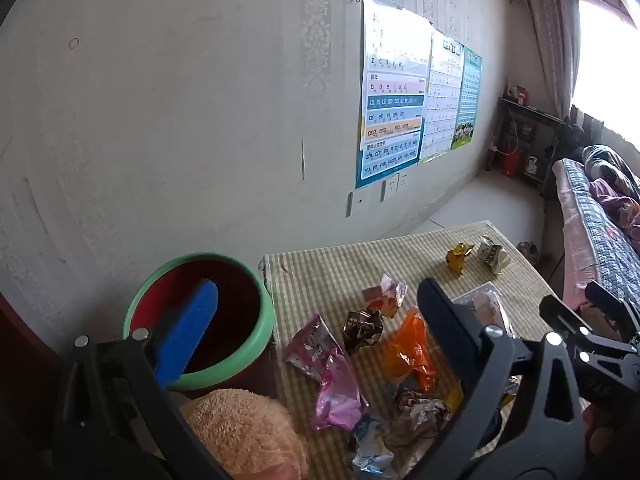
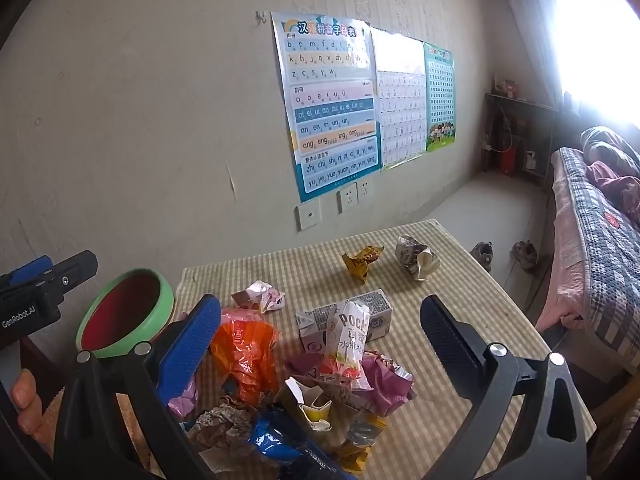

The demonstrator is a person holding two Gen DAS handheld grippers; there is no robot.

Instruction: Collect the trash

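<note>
Both tools are fully released and hold nothing. The left tool (image 1: pixel 316 340) hangs over the near-left part of the desk (image 1: pixel 332 268), with the bin (image 1: pixel 256 312) at its 10 o'clock, just off the desk's left edge. The right tool (image 2: pixel 320 344) hangs over the main heap of trash.

Trash location: the orange wrapper (image 2: pixel 244 352), the Pocky packet (image 2: pixel 348 344) lying across a small carton (image 2: pixel 376 308), and the blue wrapper (image 2: pixel 272 436) are bunched at the near edge. The yellow wrapper (image 2: pixel 360 262) and a crumpled grey pack (image 2: pixel 414 260) lie apart at 12 o'clock.

Recommended procedure: take one piece at a time. Straddle the crumpled bulk, not a loose corner. Clench firmly, since foil likely slips. Carry the piece over the bin's rim before releasing.
</note>
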